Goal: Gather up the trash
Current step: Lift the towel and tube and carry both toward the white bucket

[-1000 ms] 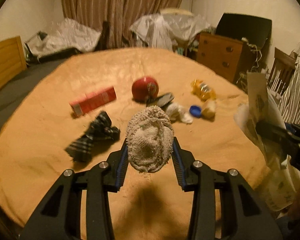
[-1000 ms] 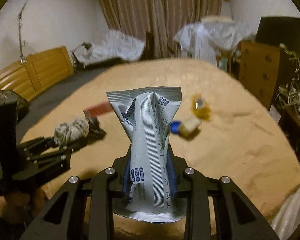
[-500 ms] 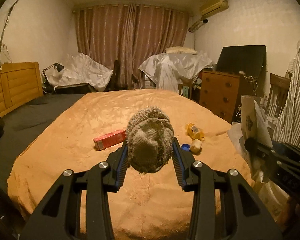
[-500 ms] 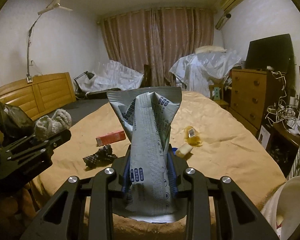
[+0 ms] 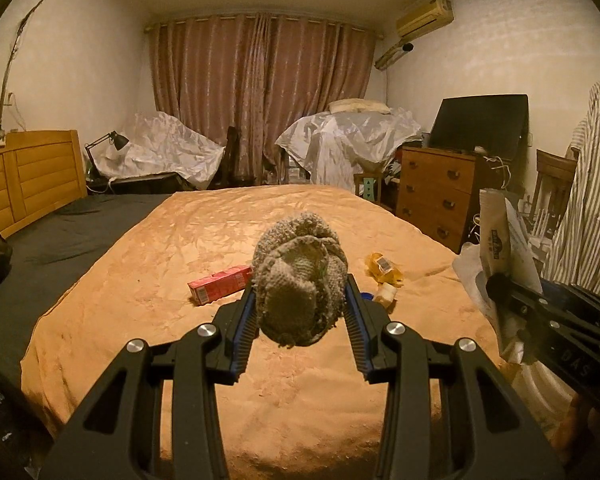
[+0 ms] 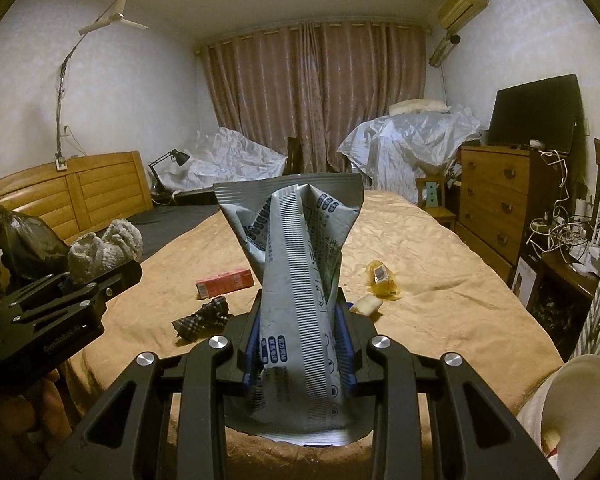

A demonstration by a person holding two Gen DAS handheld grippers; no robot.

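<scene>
While the left wrist view looks down the length of the bed [image 5: 300,392], the left claw [image 5: 300,308] pinches a balled grey knitted rag [image 5: 300,280] between its blue-lined fingers [image 5: 246,328], the wad held above the orange bedspread and bulging up past the fingertips; it is rounded, frayed at its lower edge, and has no clear long axis. Beyond it on the bedspread lie a red carton [image 5: 220,289], long axis running left to right and slightly away, a crumpled yellow wrapper [image 5: 383,267] and a small pale piece [image 5: 386,293] just beside a blue cap [image 5: 366,296]. At the right edge the right claw [image 5: 496,282] holds a pale packet [image 5: 496,240] upright. In the right wrist view, the right claw [image 6: 300,328] is pressed onto a silver-grey snack bag [image 6: 296,280], which stands upright, its long axis vertical, its flat sealed top flaring wide and its creased middle printed with blue marks and a ribbed seam. Its lower end hangs below the fingers, over the near edge of the bed. Behind it on the bedspread sit the red carton, a dark plaid cloth [image 6: 204,318] and the yellow wrapper. At left, the left claw carries the grey rag in front of a black bag [image 6: 28,240].
</scene>
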